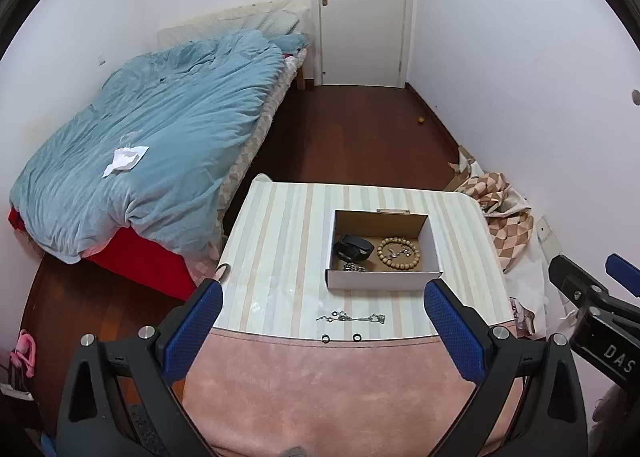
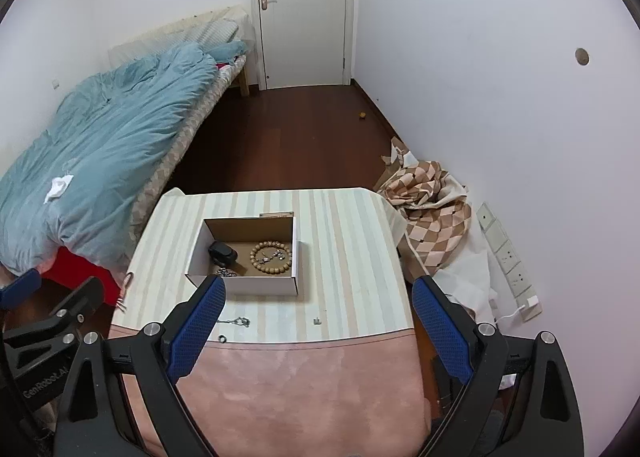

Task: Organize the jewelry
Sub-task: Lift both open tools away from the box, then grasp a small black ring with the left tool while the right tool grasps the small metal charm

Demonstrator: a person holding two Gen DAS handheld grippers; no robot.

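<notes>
An open cardboard box (image 1: 434, 257) (image 2: 296, 253) stands on the striped table. Inside lie a wooden bead bracelet (image 1: 399, 253) (image 2: 271, 257) with silver pieces at its centre, a black item (image 1: 354, 248) (image 2: 222, 251) and a silver chain (image 1: 354, 267) (image 2: 226, 272). In front of the box a silver chain (image 1: 352, 317) (image 2: 236, 322) lies on the cloth beside two small black rings (image 1: 341, 337); a tiny metal piece (image 2: 317, 321) lies further right. My left gripper (image 1: 322, 311) and right gripper (image 2: 318, 307) hover open over the near edge, holding nothing.
The table (image 1: 280, 241) (image 2: 352, 241) carries a striped cloth with pink fabric (image 1: 328, 389) at the near end. A bed with a blue duvet (image 1: 152, 129) stands to the left. Checkered cloth (image 2: 432, 213) is piled on the floor right, by a power strip (image 2: 508, 261).
</notes>
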